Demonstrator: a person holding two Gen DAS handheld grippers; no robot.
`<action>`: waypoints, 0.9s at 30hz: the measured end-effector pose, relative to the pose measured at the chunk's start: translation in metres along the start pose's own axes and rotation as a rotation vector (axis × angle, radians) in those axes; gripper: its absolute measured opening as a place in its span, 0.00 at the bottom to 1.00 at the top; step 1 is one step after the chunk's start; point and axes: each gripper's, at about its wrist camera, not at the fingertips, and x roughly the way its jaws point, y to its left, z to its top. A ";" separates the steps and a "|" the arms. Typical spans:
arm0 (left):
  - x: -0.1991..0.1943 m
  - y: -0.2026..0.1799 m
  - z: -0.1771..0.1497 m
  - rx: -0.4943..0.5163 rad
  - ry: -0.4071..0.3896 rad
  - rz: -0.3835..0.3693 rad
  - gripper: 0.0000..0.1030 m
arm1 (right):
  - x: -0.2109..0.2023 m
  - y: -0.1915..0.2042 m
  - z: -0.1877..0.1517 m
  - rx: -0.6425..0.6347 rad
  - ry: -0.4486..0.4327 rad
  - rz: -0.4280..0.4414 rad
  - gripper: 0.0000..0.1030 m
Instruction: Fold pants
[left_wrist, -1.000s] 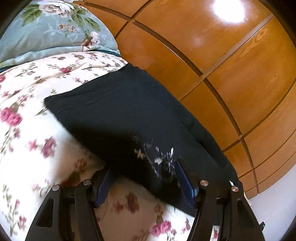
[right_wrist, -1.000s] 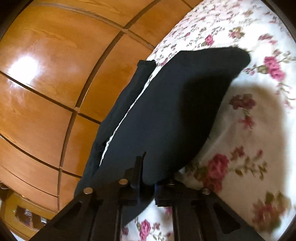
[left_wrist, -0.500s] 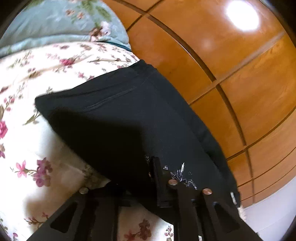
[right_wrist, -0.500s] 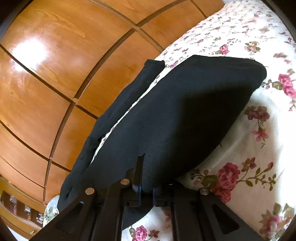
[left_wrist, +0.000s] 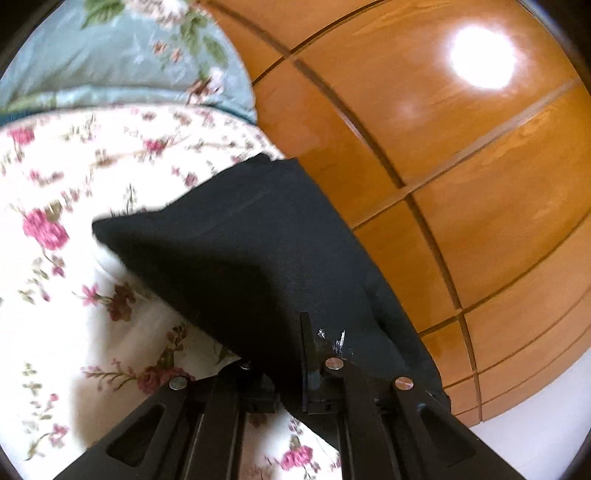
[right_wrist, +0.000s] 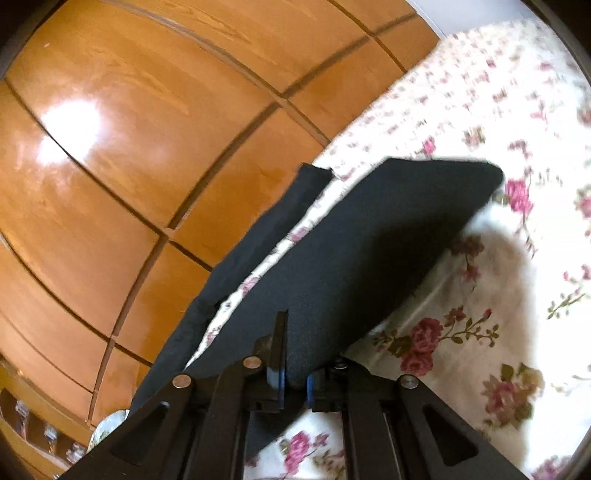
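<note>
The left tongs (left_wrist: 291, 373) are clamped on the near edge of the black pants (left_wrist: 236, 251), close to a small patch of white embroidery (left_wrist: 338, 339) just right of the grip. From the tongs the dark cloth stretches ahead and lifts off the floral bedsheet (left_wrist: 66, 314), which lies left and below. A pale blue flowered pillow (left_wrist: 122, 55) sits far ahead on the left. Glossy wooden panels (left_wrist: 461, 184) fill the right side.

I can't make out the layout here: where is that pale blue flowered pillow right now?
The pale blue pillow shows only in the left wrist view, at the top left, lying on the rose-print bedspread beyond the black pants, right beside the wooden wall panels.
</note>
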 end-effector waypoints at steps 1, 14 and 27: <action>-0.006 -0.002 0.000 0.017 -0.010 -0.004 0.06 | -0.004 0.002 0.001 -0.007 -0.001 0.005 0.07; -0.066 0.031 -0.042 0.030 -0.003 0.058 0.06 | -0.048 -0.017 -0.012 -0.066 0.125 -0.034 0.07; -0.089 0.042 -0.069 0.081 0.042 0.170 0.09 | -0.070 -0.044 -0.033 -0.078 0.179 -0.082 0.07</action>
